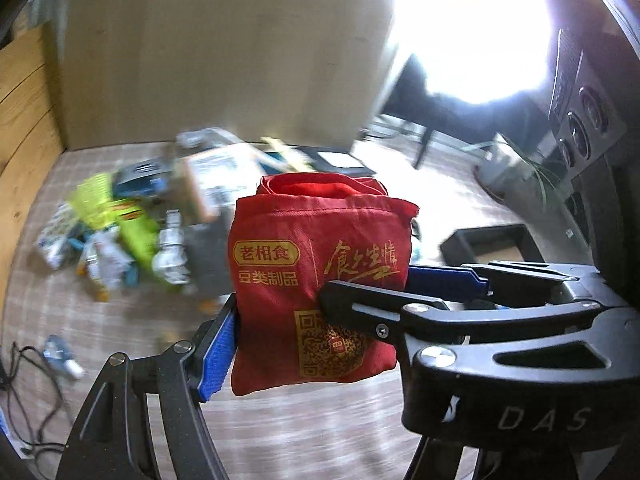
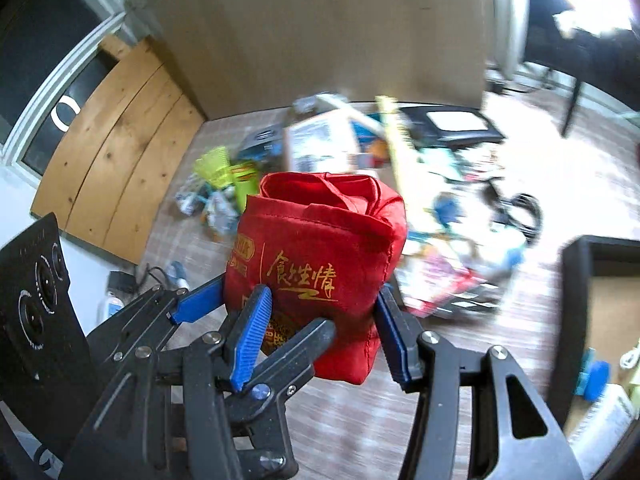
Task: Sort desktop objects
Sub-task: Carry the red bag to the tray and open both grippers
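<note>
A red cloth bag point(image 1: 316, 264) with gold print hangs in the air above the table, held from both sides. My left gripper point(image 1: 314, 320) is shut on it: one blue pad point(image 1: 218, 352) presses its left edge, while the other pad is hidden behind the right gripper's black finger point(image 1: 360, 308). In the right wrist view the red bag point(image 2: 320, 256) sits between the blue pads point(image 2: 250, 336) of my right gripper point(image 2: 322, 300), which is shut on it. The left gripper's blue finger point(image 2: 196, 304) touches the bag's left side.
A blurred heap of packets, boxes and small bottles point(image 2: 320, 152) lies on the checked tablecloth point(image 1: 120, 320) behind the bag. A black-rimmed tray point(image 2: 600, 248) holding a few items stands at the right. Cables point(image 1: 24, 380) trail at the left. A glass vase point(image 1: 504, 168) stands far right.
</note>
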